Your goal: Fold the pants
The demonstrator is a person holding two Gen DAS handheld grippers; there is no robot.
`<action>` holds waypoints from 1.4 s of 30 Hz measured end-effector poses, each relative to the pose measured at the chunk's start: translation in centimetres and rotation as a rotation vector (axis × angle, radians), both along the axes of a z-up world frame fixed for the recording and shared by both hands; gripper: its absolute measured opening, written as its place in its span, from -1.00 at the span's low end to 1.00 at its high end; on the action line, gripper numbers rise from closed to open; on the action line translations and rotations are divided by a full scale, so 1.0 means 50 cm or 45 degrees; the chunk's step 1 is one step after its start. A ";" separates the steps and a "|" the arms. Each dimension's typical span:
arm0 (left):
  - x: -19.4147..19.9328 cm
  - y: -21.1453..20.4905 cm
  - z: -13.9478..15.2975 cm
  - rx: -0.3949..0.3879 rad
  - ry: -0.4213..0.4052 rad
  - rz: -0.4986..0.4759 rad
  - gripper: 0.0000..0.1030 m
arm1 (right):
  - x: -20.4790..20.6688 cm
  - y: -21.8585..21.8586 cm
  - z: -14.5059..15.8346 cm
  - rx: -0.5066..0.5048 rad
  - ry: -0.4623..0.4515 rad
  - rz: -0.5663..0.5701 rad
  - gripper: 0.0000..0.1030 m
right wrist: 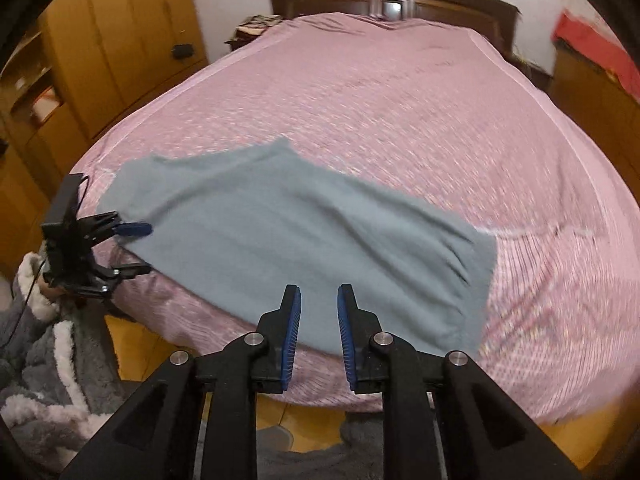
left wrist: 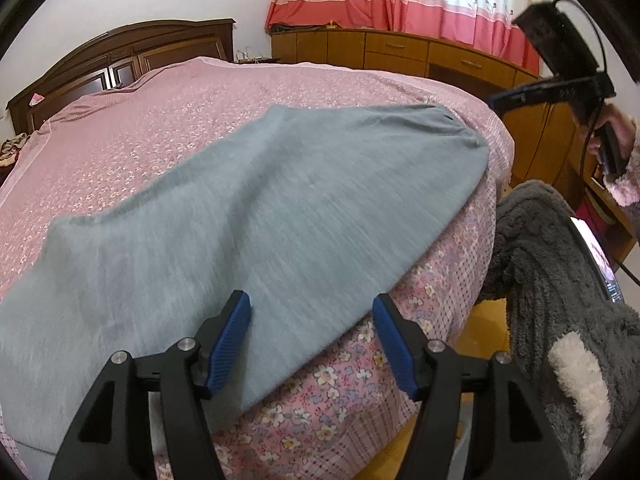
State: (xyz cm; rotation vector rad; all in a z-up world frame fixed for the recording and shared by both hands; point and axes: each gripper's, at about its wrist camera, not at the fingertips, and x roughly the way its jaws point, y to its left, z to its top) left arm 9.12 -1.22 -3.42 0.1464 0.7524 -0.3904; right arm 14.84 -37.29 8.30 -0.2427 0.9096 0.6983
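Grey pants [right wrist: 288, 240] lie flat, folded lengthwise, along near edge of bed [right wrist: 400, 100], just ahead of my fingers. My left gripper [left wrist: 312, 336]: fingers wide apart, hovering over pants' edge, no cloth pinched. My right gripper [right wrist: 319, 332]: fingers slightly apart, nothing between, above pants' near edge. Fuzzy grey robe [left wrist: 560, 280] right of left fingers.

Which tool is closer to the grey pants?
Left. The left tool sits open at the edge of the grey pants, its fingers astride the cloth. The right tool hangs above them, empty.
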 end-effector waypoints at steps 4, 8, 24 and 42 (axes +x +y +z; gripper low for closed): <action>-0.001 0.003 0.001 0.001 0.001 0.001 0.31 | -0.002 0.019 0.000 -0.006 -0.004 0.007 -0.60; -0.001 0.002 0.000 0.015 0.000 0.000 0.31 | 0.009 -0.008 -0.006 0.021 0.027 -0.016 -0.60; 0.001 0.002 0.003 0.015 -0.003 -0.001 0.32 | 0.001 -0.018 0.012 0.023 0.009 -0.037 -0.60; -0.114 0.441 0.127 -0.269 -0.017 0.692 0.63 | -0.192 0.655 -0.030 0.135 -0.455 0.429 -0.48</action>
